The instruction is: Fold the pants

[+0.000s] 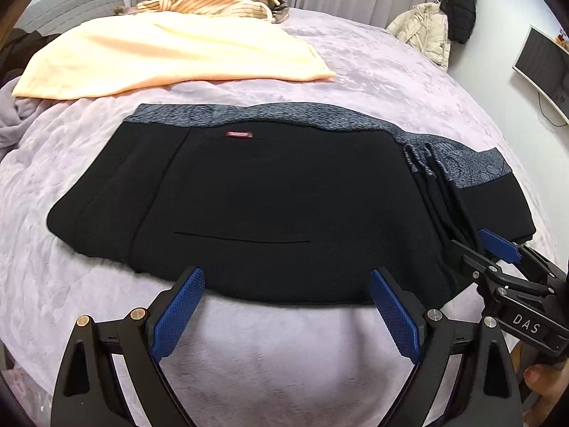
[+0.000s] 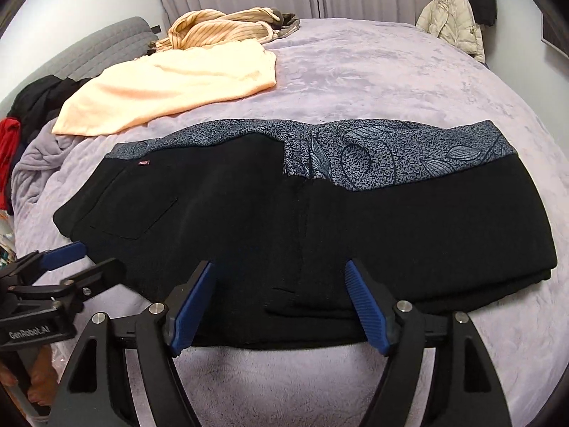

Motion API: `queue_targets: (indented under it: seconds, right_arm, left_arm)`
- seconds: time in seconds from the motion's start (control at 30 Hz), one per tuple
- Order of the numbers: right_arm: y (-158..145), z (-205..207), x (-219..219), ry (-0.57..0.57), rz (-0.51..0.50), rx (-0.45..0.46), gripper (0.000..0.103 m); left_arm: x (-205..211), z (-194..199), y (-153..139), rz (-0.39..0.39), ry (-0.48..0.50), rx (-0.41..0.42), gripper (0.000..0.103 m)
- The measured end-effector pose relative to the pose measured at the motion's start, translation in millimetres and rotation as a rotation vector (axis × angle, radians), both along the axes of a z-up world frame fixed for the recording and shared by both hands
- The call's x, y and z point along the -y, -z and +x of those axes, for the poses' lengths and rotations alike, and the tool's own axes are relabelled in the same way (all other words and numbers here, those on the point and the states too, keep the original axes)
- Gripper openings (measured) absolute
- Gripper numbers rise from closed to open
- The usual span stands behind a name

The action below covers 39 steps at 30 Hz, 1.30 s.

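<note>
Black pants (image 1: 266,195) with a grey-blue patterned inner band lie folded and flat across the lilac bed cover (image 1: 373,71); a small red label (image 1: 239,135) shows near their far edge. My left gripper (image 1: 288,277) is open at the pants' near edge, its blue pads apart and nothing pinched. In the right wrist view the pants (image 2: 391,231) fill the middle. My right gripper (image 2: 280,268) stands open over their near edge, with flat cloth below the gap. Each gripper shows in the other's view: the right gripper (image 1: 476,245) by the folded stack, the left gripper (image 2: 97,256) at the pocket end.
A peach cloth (image 1: 160,57) and a striped garment (image 1: 213,0) lie at the far side of the bed. Dark and red clothes (image 2: 10,138) pile at the left edge. Jackets (image 1: 426,28) hang at the back right, and a monitor (image 1: 544,67) is on the right wall.
</note>
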State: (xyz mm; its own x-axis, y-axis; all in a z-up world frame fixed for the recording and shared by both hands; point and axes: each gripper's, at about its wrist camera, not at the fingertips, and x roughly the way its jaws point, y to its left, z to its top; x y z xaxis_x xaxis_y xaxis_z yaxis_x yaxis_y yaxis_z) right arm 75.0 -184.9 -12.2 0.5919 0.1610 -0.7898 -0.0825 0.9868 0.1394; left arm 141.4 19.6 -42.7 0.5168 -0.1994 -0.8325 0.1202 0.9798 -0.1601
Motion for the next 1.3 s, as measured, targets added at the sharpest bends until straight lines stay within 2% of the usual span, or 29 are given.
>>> queue_targets:
  seconds: [0.1, 0.23, 0.43, 0.53, 0.7, 0.83, 0.9, 1.07, 1.13, 1.2, 1.3]
  right_arm:
    - [0.7, -3.0, -2.8, 0.001, -0.027, 0.006, 0.078]
    - [0.7, -6.4, -9.5, -0.003, -0.078, 0.006, 0.078]
    - [1.8, -7.2, -12.3, -0.001, -0.101, 0.006, 0.080]
    - [2.4, -7.4, -15.7, 0.002, -0.120, 0.005, 0.080]
    - [3.3, -8.3, -16.4, 0.006, -0.127, 0.007, 0.081]
    - [4.6, -8.8, -16.8, 0.008, -0.132, 0.010, 0.081]
    - [5.4, -8.1, -16.6, 0.012, -0.129, 0.009, 0.082]
    - [6.4, -7.3, -17.1, 0.015, -0.130, 0.008, 0.083]
    - [6.3, -7.1, -17.1, 0.014, -0.127, 0.008, 0.084]
    - [6.7, -6.8, -17.7, 0.015, -0.126, 0.009, 0.084]
    - [7.3, -6.7, -18.1, 0.016, -0.127, 0.010, 0.084]
  left_arm:
    - [-14.6, -0.5, 1.8, -0.019, -0.026, -0.008, 0.094]
    - [-41.3, -2.9, -0.3, -0.083, -0.063, 0.012, 0.094]
    - [-67.1, 0.5, 7.7, -0.092, -0.118, -0.006, 0.094]
    - [-79.5, 0.2, 11.1, -0.128, -0.143, -0.001, 0.094]
    - [-113.5, 5.2, 17.0, -0.254, -0.214, -0.007, 0.094]
    - [-137.9, 9.2, 29.6, -0.431, -0.222, -0.038, 0.094]
    - [-143.7, 11.3, 34.1, -0.494, -0.225, -0.036, 0.094]
    - [-146.7, 26.0, 38.4, -0.587, -0.240, -0.021, 0.094]
    - [-146.1, 33.5, 41.4, -0.616, -0.244, -0.028, 0.100]
    - [-143.3, 40.7, 42.4, -0.615, -0.252, -0.025, 0.100]
    - [-131.1, 49.6, 39.4, -0.525, -0.250, -0.033, 0.100]
